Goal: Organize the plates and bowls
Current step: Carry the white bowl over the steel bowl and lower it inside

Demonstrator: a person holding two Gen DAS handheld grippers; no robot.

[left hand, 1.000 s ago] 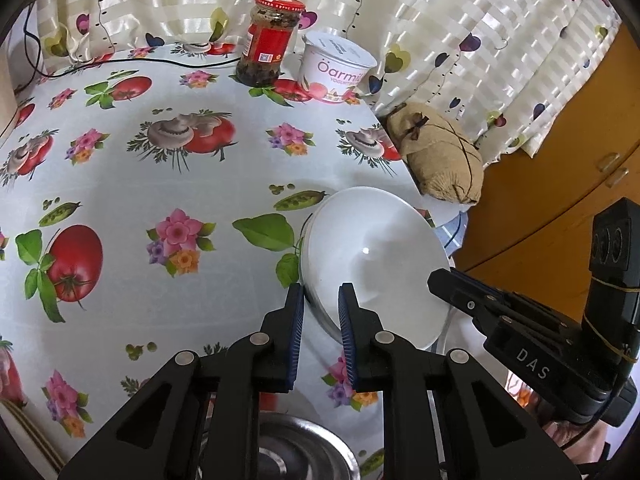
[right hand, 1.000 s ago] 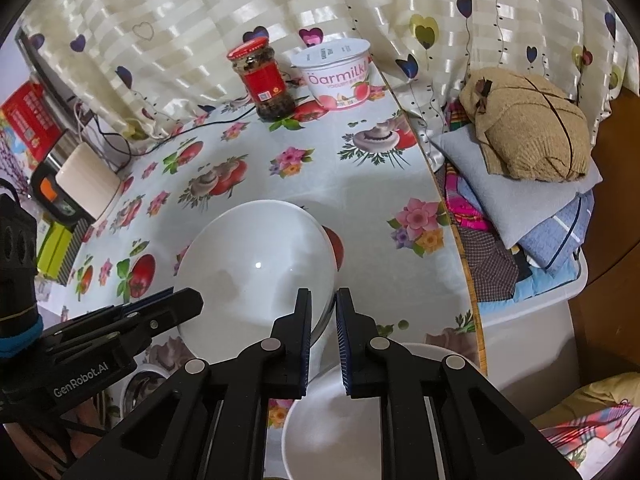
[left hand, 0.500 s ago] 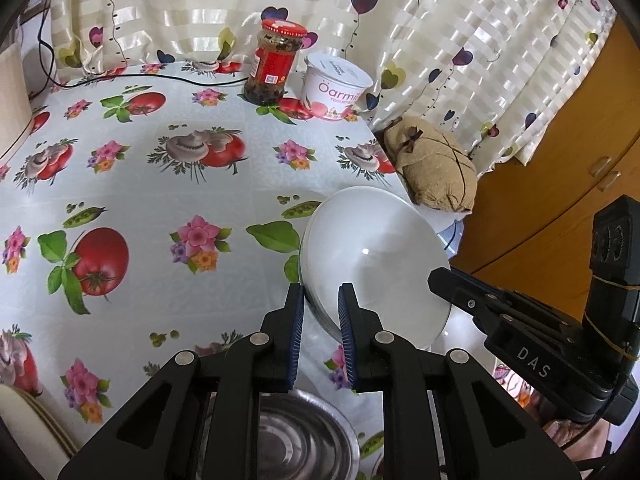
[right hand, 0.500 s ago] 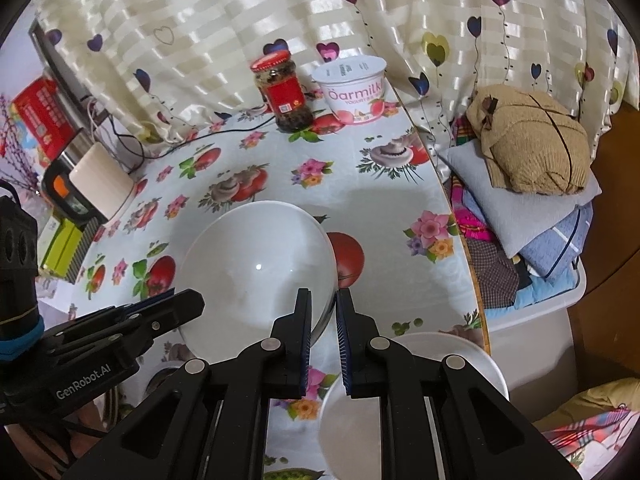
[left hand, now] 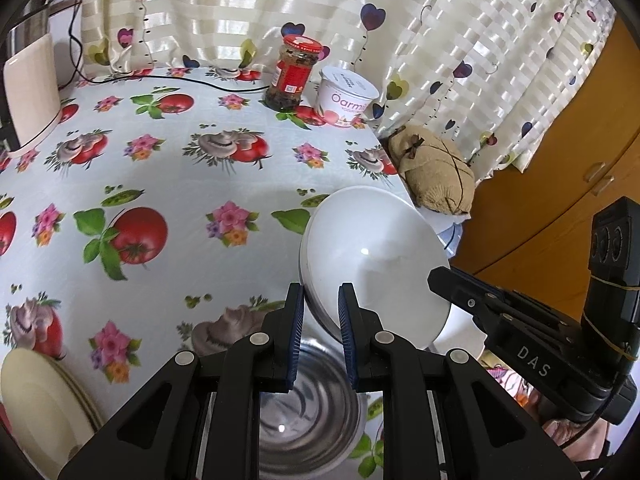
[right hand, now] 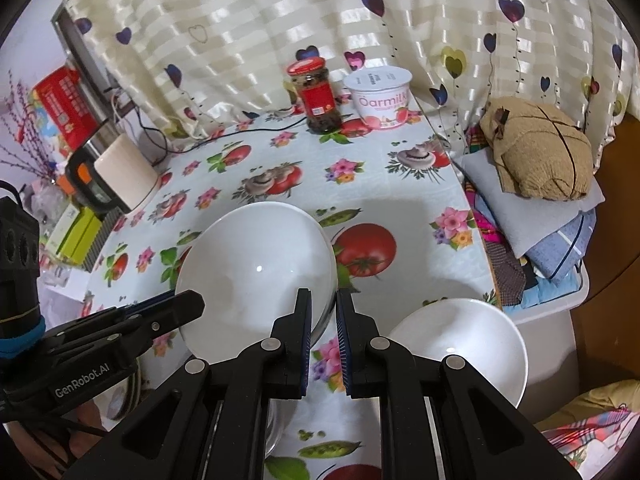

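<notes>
Over the table: both my claws carry one white bowl, clear of the flowered cloth (left hand: pixel 168 184).
Plates (left hand: pixel 36 404): cream stack at 8 o'clock in the left view, on the cloth.
Left claw (left hand: pixel 320 320): clamped on the bowl's left rim; one pad sits inside, the other outside.
Steel bowl (left hand: pixel 308 412): under my left claw at 6 o'clock, on the cloth.
Bowl (left hand: pixel 372 264): tilted, in the air, at 3 o'clock of my left fingers; its hollow faces the left camera.
Right claw (right hand: pixel 323 332): pads nearly together, pinching the bowl's right rim (right hand: pixel 320 308); in the left view it comes in from 4 o'clock (left hand: pixel 460 288).
Small bowl (right hand: pixel 460 356): white, at 4 o'clock in the right view, near the table's right edge, apart from the carried one.
Jar (right hand: pixel 316 96): red lid, far end of the table at 12 o'clock, by the curtain.
Tub (right hand: pixel 380 96): white "Oarmilk" tub just beside the jar, on its right.
Bundle (right hand: pixel 536 148): tan, cord-tied, at 2 o'clock, atop folded cloths off the table.
</notes>
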